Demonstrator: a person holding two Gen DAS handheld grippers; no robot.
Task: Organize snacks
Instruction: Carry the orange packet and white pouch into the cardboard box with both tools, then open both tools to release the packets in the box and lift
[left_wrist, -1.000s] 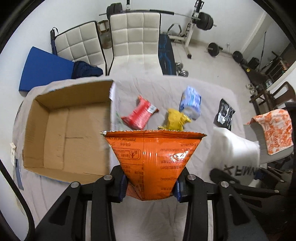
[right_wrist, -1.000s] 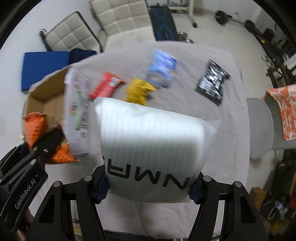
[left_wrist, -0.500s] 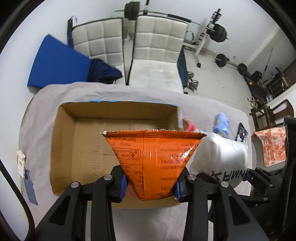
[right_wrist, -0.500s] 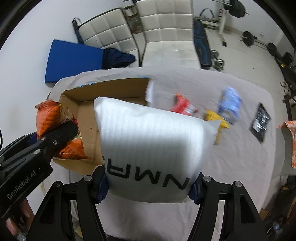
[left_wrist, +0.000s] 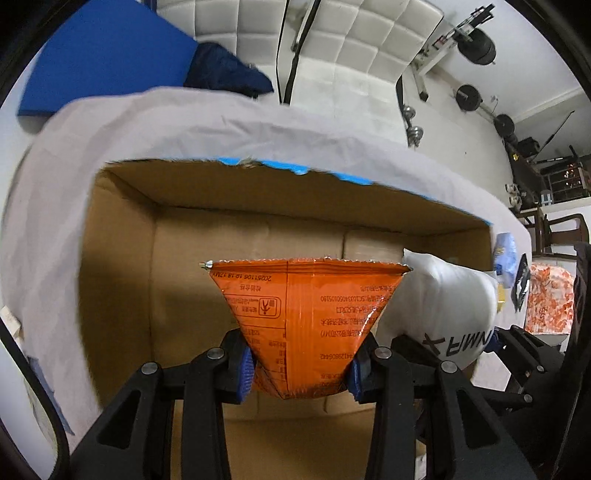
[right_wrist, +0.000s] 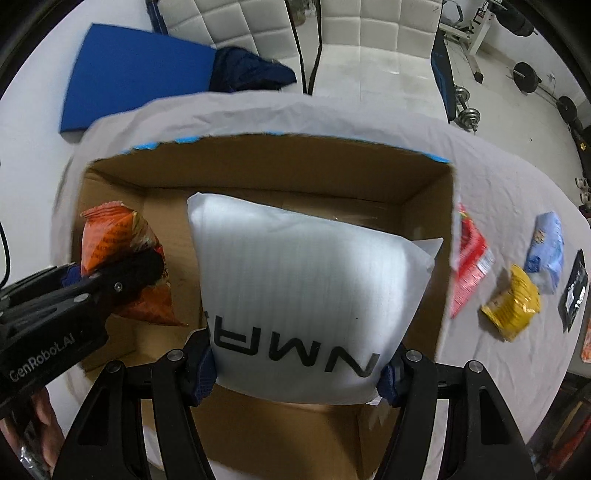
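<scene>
White chairs (right_wrist: 369, 33), blue mat (right_wrist: 136, 74), weights (right_wrist: 524, 74).

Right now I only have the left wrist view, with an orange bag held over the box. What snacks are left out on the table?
Observer: A red packet, a yellow packet, a light blue packet and a black packet lie right of the cardboard box.
Operator: Is the red one touching the box?
Observer: It lies right by the right wall; contact is unclear.
Operator: How is the white bag held?
Observer: The right gripper is shut on the white bag, above the box, beside the left gripper.
</scene>
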